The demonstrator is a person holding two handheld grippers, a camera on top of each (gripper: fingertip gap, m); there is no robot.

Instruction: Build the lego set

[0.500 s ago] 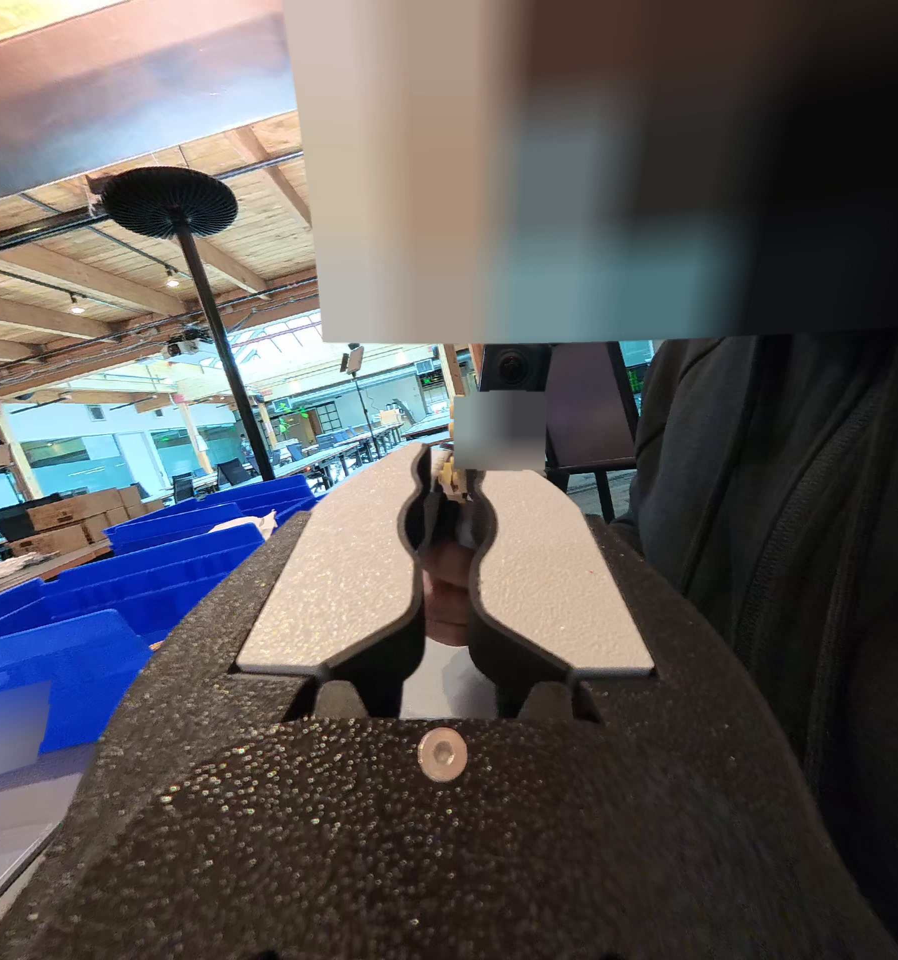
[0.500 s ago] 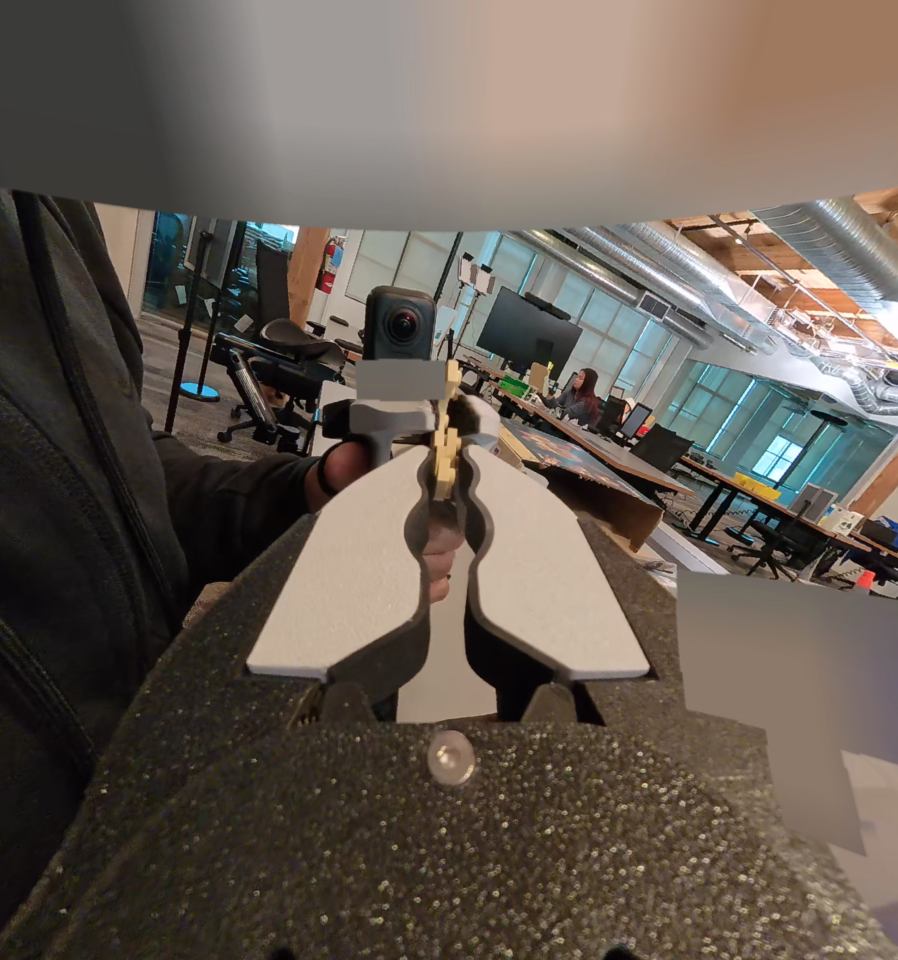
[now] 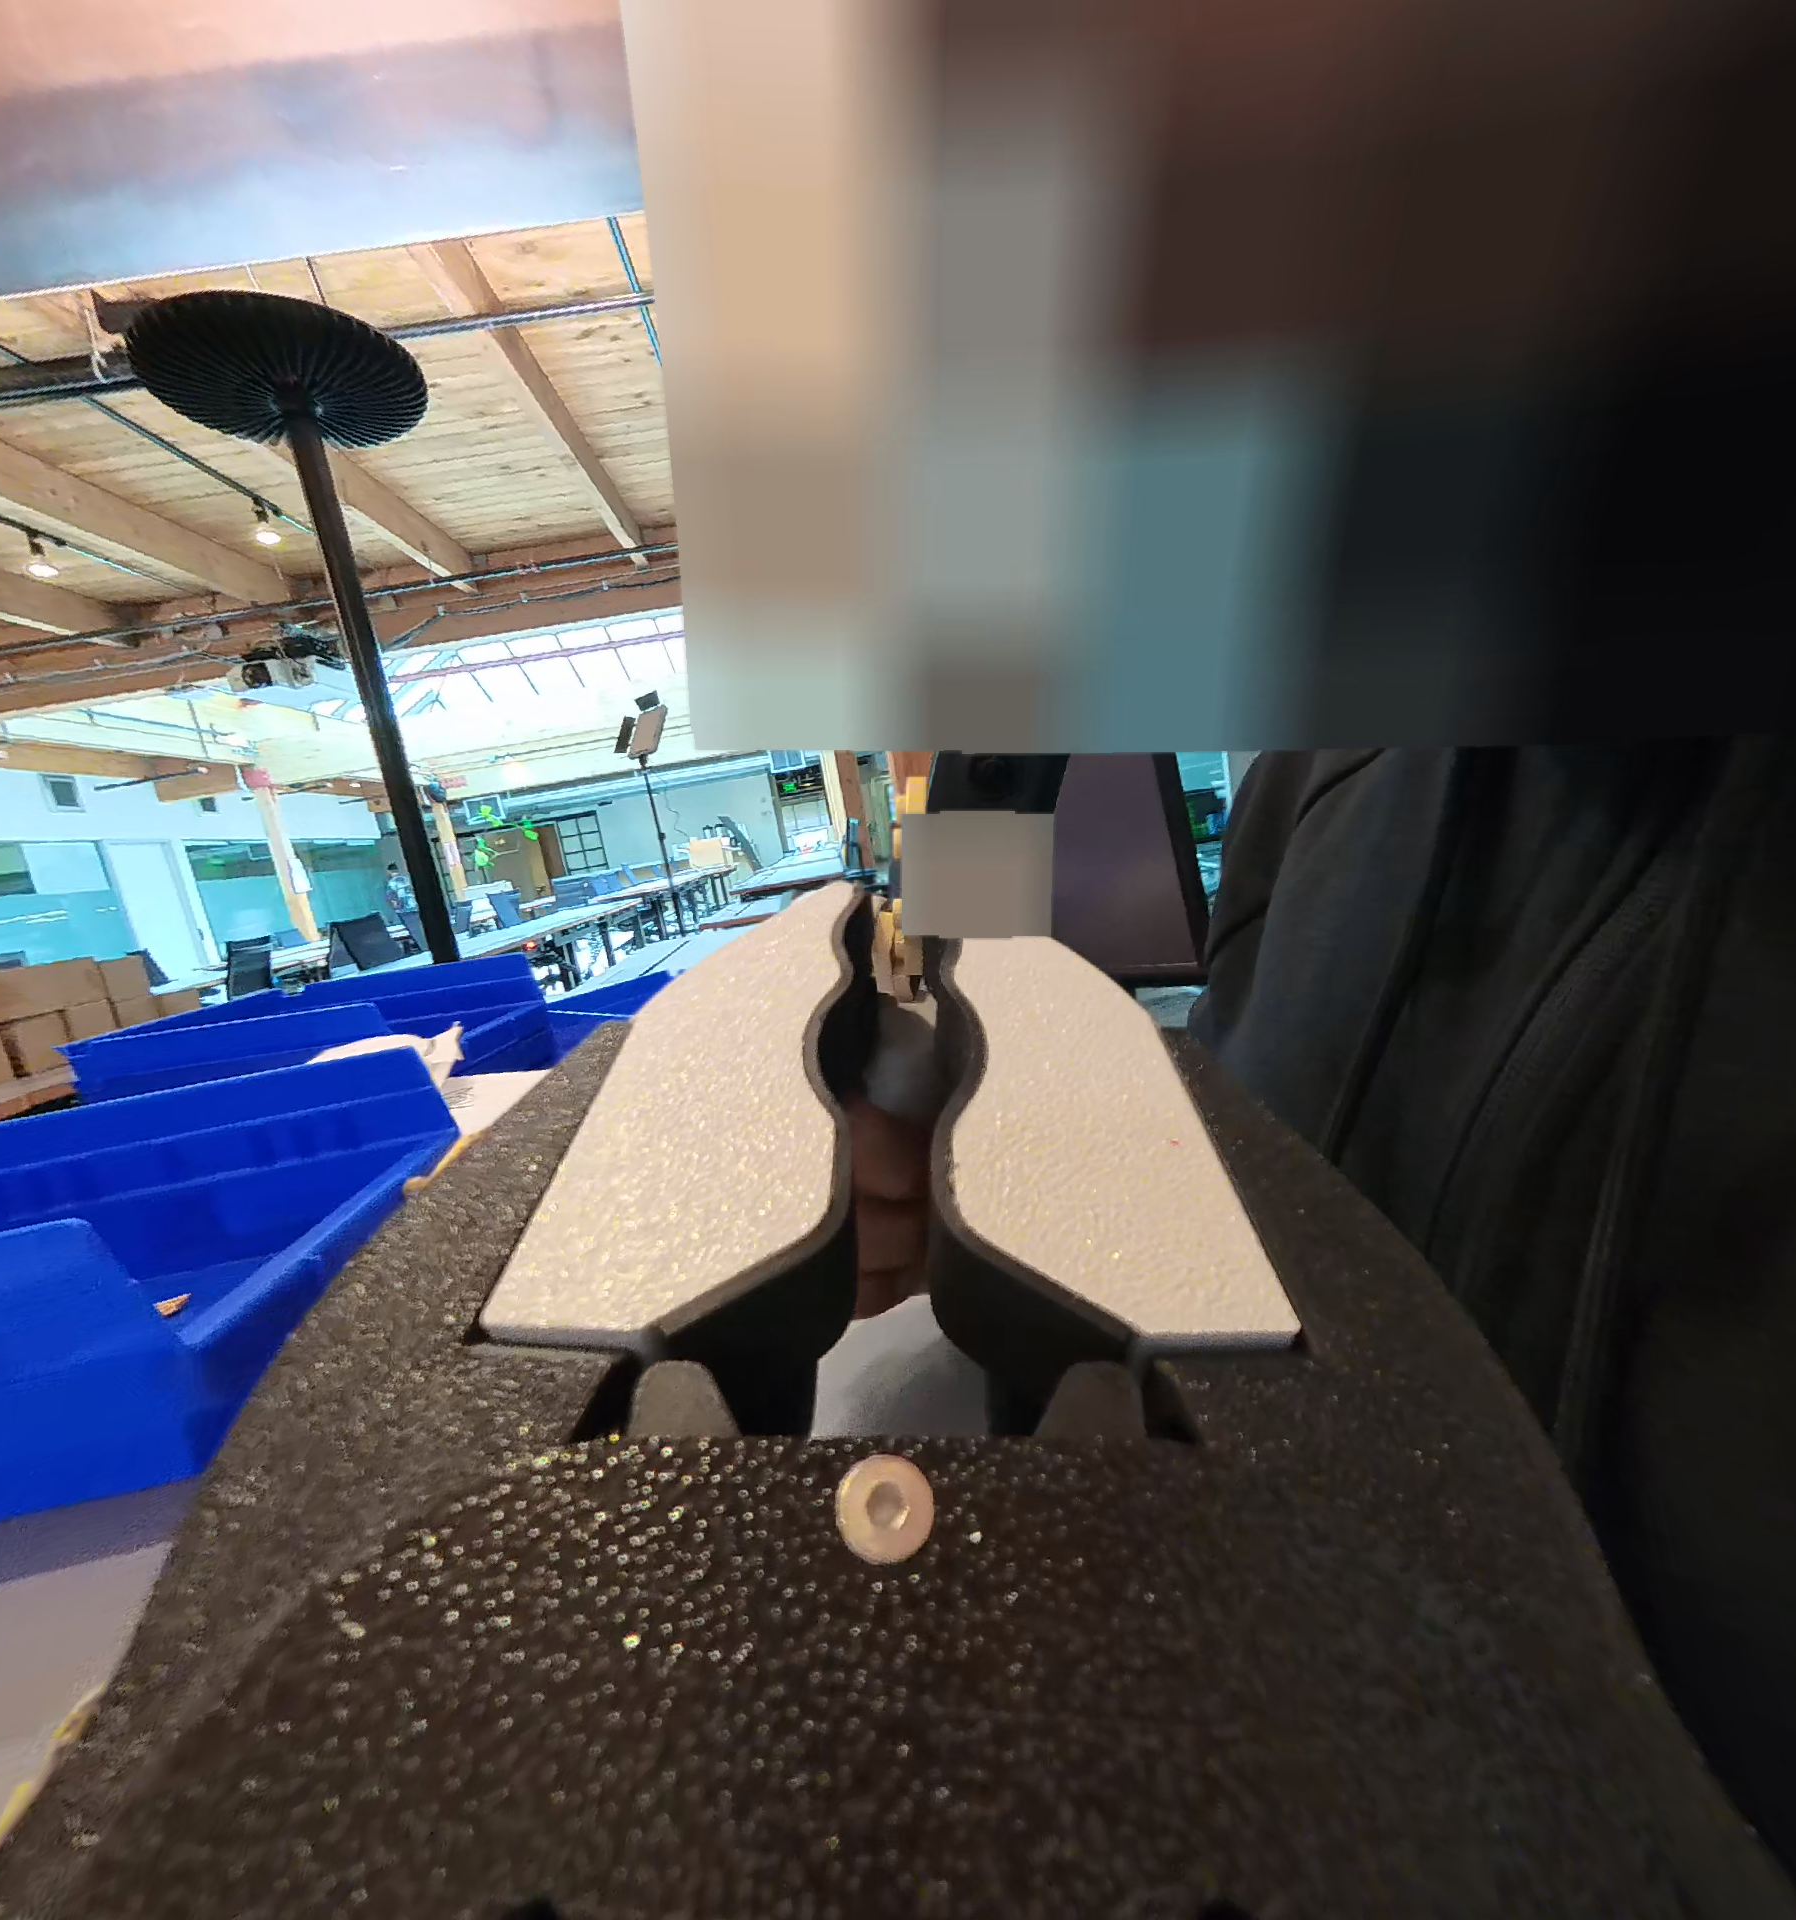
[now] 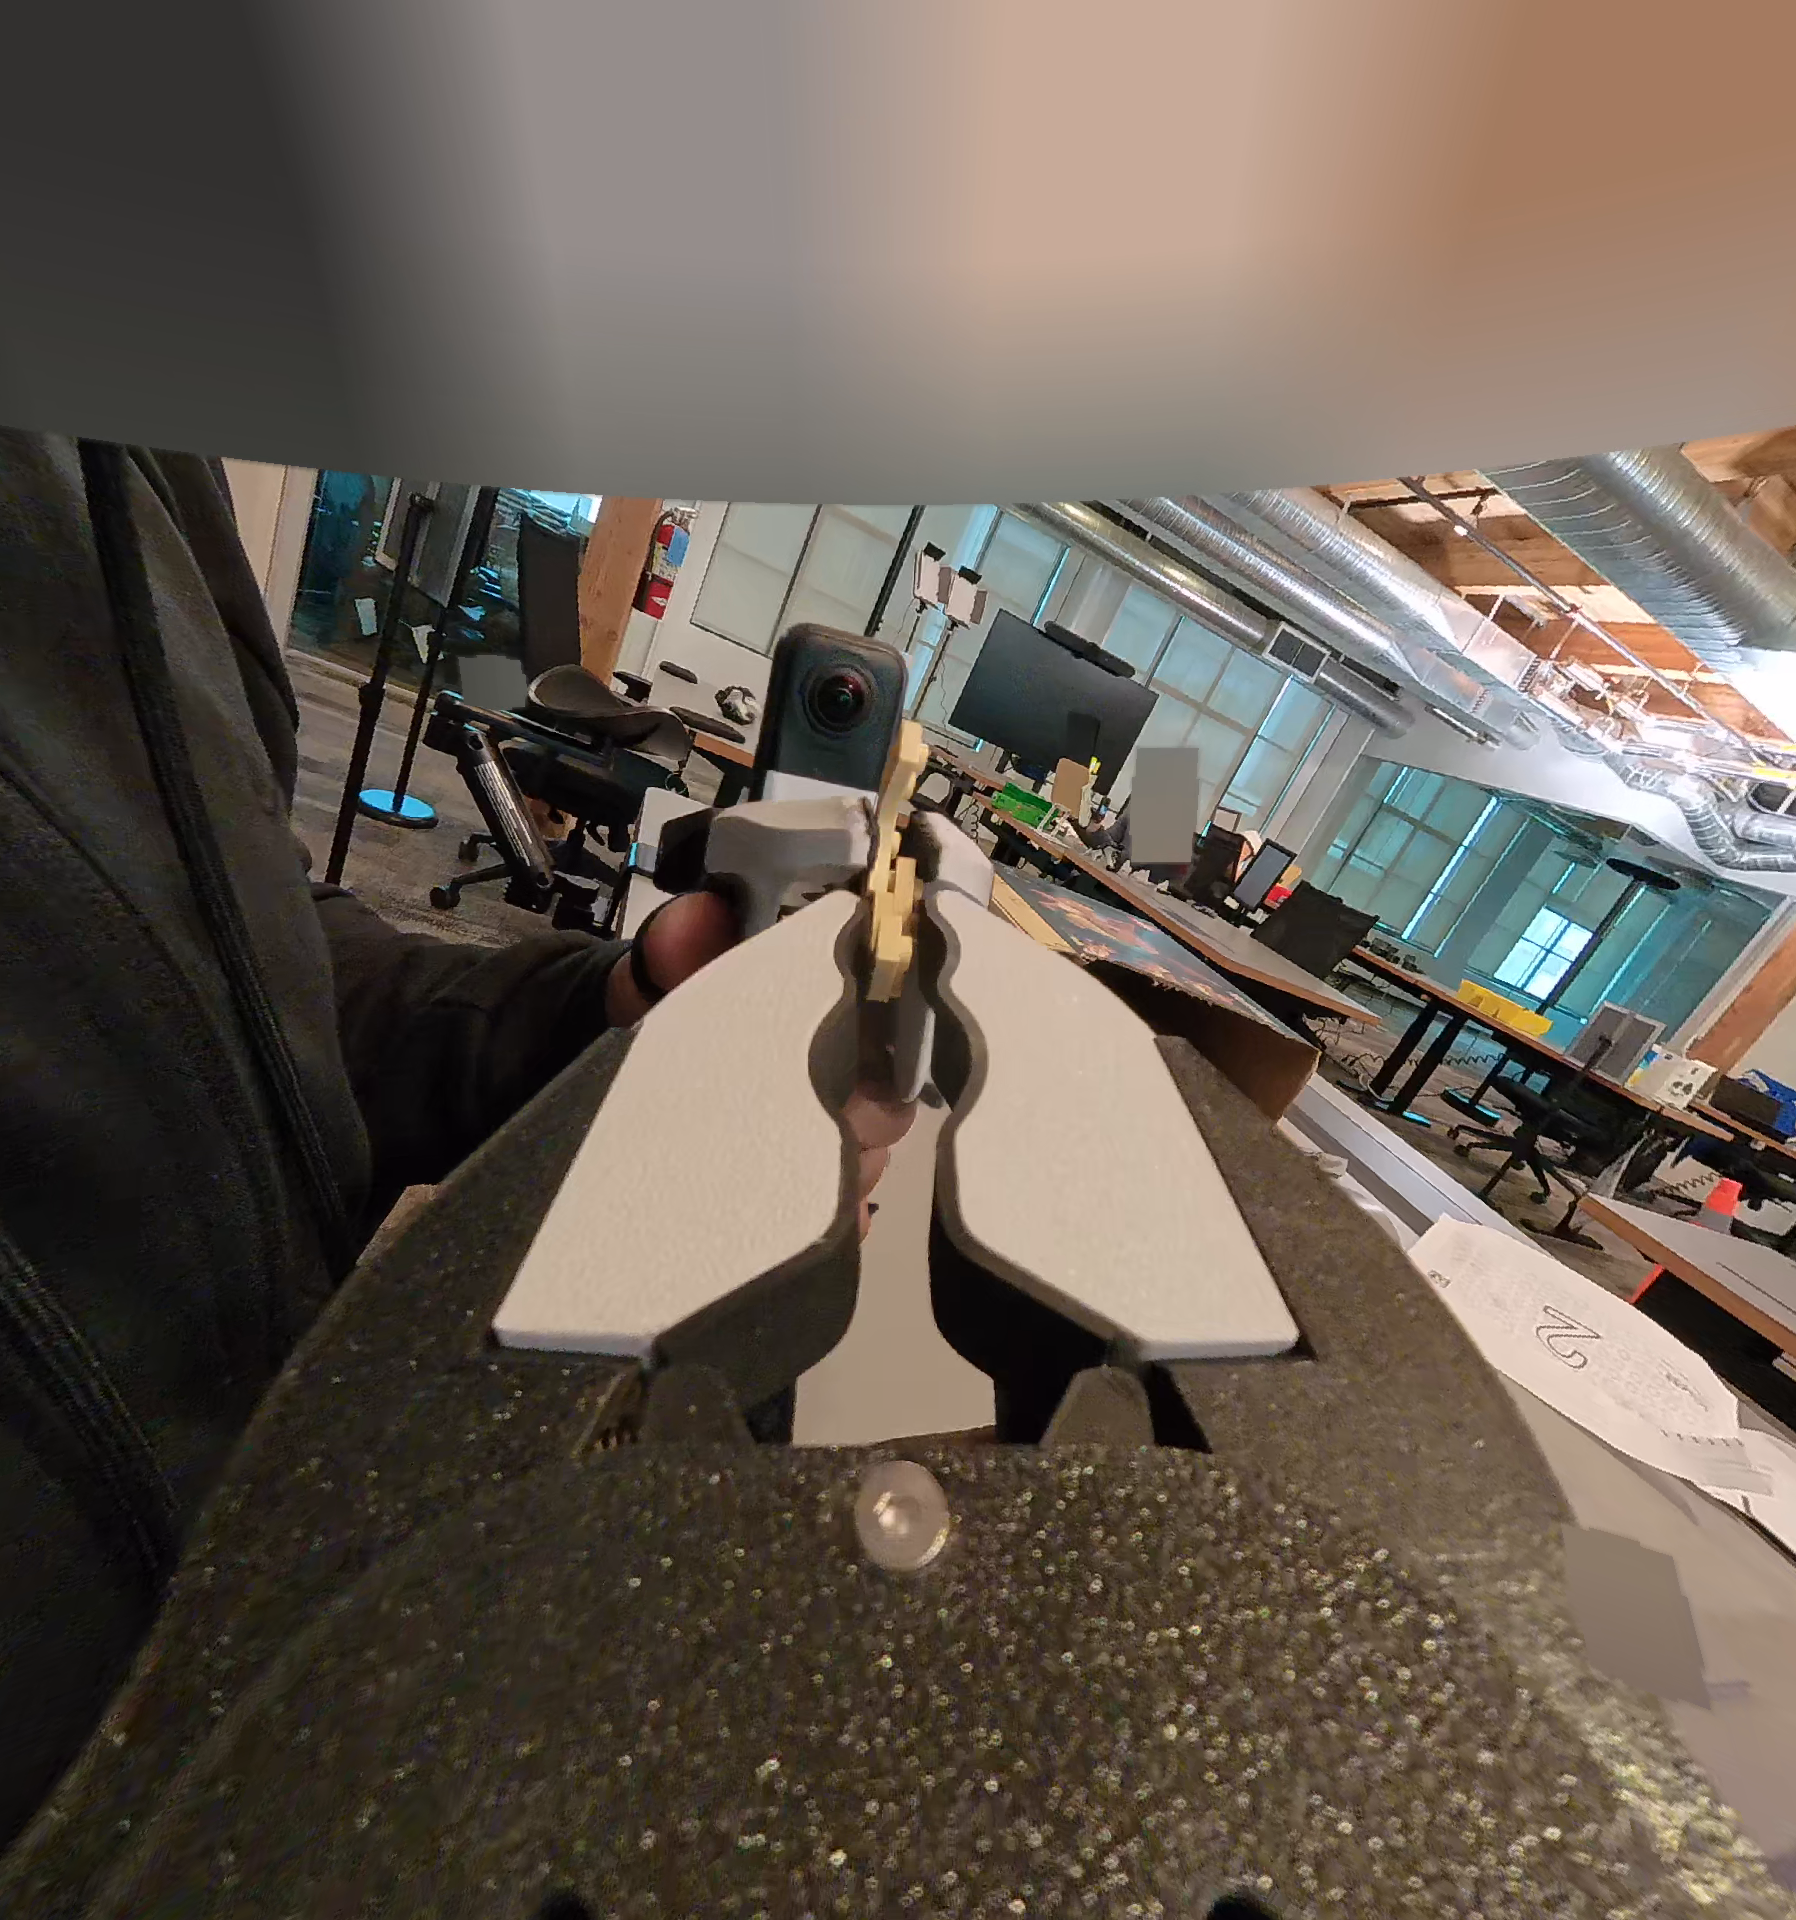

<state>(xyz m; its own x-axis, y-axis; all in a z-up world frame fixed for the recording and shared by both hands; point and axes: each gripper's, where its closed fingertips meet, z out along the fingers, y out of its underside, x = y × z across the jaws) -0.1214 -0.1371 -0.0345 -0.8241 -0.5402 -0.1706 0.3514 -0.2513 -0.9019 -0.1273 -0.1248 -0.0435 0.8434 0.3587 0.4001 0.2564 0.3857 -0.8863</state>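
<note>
Behind blue bins (image 3: 198,1143), long desks (image 3: 603,914), timber ceiling (image 3: 520,343)

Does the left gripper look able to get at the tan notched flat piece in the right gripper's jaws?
Probably yes: the tan notched flat piece already sits between the jaws of the left gripper, with nothing in the way. Whether they press on it is unclear.
</note>
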